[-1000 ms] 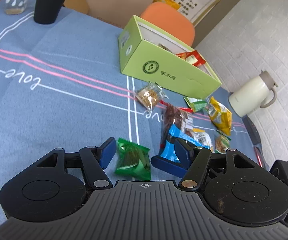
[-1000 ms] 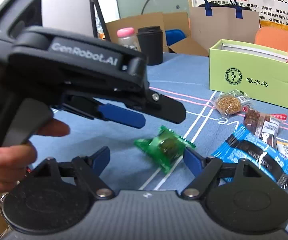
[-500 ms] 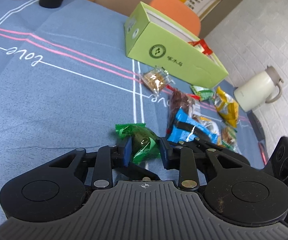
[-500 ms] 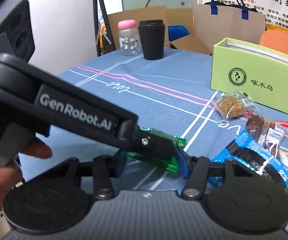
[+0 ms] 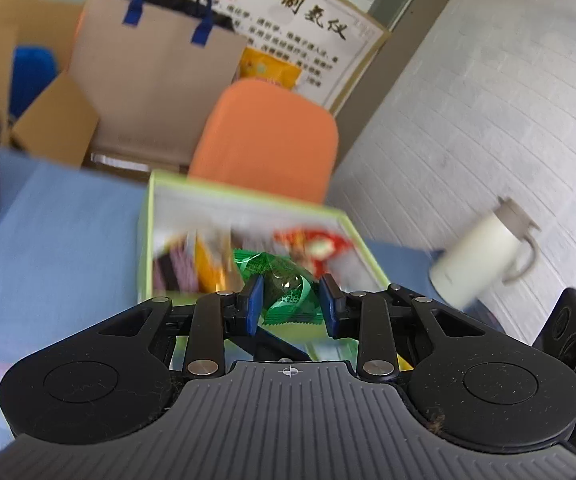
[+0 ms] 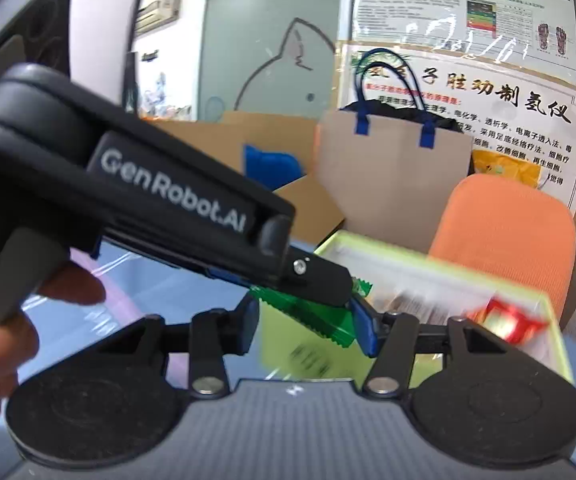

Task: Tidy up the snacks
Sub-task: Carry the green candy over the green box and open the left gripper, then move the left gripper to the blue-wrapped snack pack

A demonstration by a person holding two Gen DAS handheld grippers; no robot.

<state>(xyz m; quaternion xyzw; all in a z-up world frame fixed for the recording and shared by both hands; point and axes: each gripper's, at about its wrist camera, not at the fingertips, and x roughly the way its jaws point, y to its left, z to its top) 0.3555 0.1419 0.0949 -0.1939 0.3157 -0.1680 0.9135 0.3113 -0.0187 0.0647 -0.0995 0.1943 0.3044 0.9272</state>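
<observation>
Above the green box (image 5: 146,240), both hand-held grippers (image 5: 291,298) (image 6: 305,322) pinch the green candy (image 5: 286,286), its long axis crosswise.

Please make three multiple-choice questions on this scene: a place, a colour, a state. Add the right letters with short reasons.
1. Where is the green snack packet? A) on the floor B) held before the open green box C) in the paper bag
2. The chair back is: A) orange B) black C) white
3. The left gripper is: A) open, empty B) shut on the packet C) shut on a cup
Key: 1 B, the box interior shows behind it; 2 A, plainly orange; 3 B, both blue pads press its sides.
</observation>
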